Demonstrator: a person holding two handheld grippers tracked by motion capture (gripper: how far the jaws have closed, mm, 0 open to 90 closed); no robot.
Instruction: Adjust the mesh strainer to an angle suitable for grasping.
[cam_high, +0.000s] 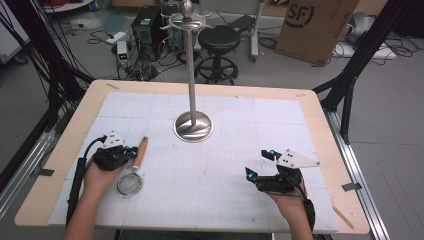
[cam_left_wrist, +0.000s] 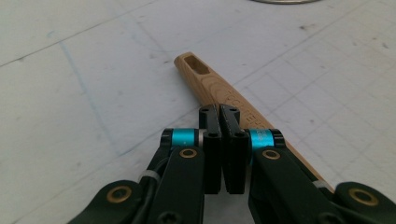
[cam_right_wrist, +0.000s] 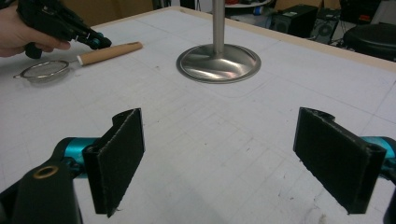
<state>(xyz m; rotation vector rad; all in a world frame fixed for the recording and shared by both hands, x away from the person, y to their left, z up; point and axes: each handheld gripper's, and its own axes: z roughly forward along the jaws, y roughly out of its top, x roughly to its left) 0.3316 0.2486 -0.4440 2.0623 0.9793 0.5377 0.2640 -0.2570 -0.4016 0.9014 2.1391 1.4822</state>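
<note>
Strainer lies on the worktop; left hand-held gripper, jaws together above its handle, may push it away. Right hand-held gripper waits, jaws apart.

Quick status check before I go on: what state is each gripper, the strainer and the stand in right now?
Left gripper: jaws shut together, empty, tips just above the strainer's wooden handle.
Right gripper: jaws wide open, empty, over bare mat.
Strainer: lying flat on the mat, mesh bowl toward the person, handle pointing toward the stand.
Stand: upright on its round base, nothing hanging from its hooks.
Mat: flat on the table.
</note>
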